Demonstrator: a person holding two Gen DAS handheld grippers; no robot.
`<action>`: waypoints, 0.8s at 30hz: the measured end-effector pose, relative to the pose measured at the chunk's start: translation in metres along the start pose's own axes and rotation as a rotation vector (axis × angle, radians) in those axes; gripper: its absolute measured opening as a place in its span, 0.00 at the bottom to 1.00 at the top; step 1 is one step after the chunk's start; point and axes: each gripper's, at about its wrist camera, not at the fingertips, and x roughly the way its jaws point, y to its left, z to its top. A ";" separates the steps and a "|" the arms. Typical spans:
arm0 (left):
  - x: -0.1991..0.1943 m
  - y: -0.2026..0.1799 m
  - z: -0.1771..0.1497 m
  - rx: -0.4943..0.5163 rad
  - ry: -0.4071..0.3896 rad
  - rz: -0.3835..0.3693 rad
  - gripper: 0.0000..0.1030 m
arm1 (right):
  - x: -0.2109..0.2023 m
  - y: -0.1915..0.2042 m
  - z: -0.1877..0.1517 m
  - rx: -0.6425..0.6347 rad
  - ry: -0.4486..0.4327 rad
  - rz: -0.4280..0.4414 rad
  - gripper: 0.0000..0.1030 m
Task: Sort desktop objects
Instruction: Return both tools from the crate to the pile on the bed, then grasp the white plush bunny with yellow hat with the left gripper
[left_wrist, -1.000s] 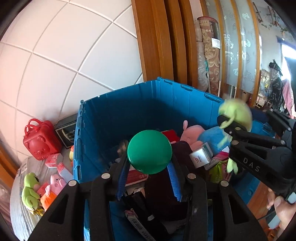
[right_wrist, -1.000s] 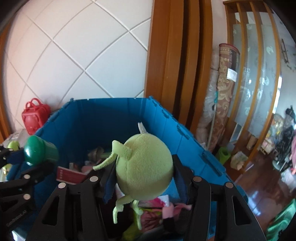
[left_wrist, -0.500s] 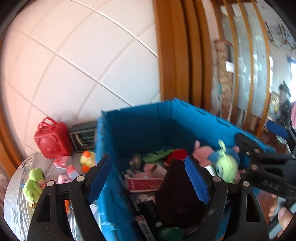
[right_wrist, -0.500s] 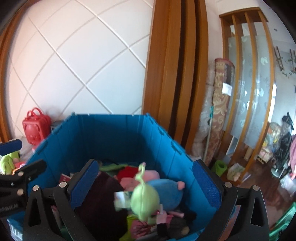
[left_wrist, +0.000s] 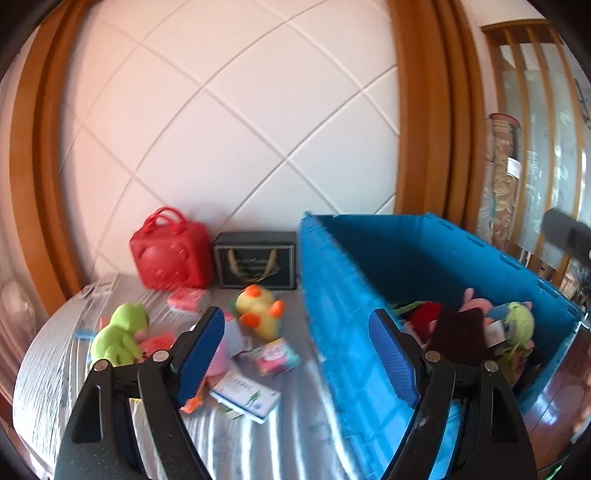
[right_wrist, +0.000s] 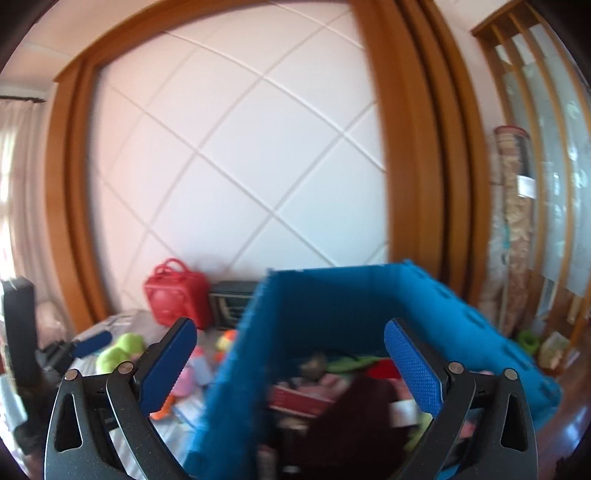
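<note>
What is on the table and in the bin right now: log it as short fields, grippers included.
bin: blue crate, open top, holding plush toys and a dark cloth
on table: red bag, black box, yellow duck plush, green frog plush, small packets
left gripper: open, empty
right gripper: open, empty

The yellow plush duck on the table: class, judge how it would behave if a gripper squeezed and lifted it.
The yellow plush duck looks soft and stuffed, so it would probably squash between the pads and feel light. Its fuzzy fabric should resist slipping. It lies slumped on the table, so a push would likely slide or flop it, not roll it.
</note>
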 end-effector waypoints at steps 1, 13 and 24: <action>0.002 0.013 -0.004 -0.005 0.004 0.024 0.78 | 0.001 0.014 0.001 -0.011 -0.004 0.017 1.00; 0.072 0.204 -0.082 -0.029 0.239 0.159 0.78 | 0.077 0.171 -0.023 -0.051 0.102 0.135 1.00; 0.157 0.286 -0.178 -0.126 0.491 0.220 0.78 | 0.216 0.211 -0.145 -0.060 0.543 0.125 1.00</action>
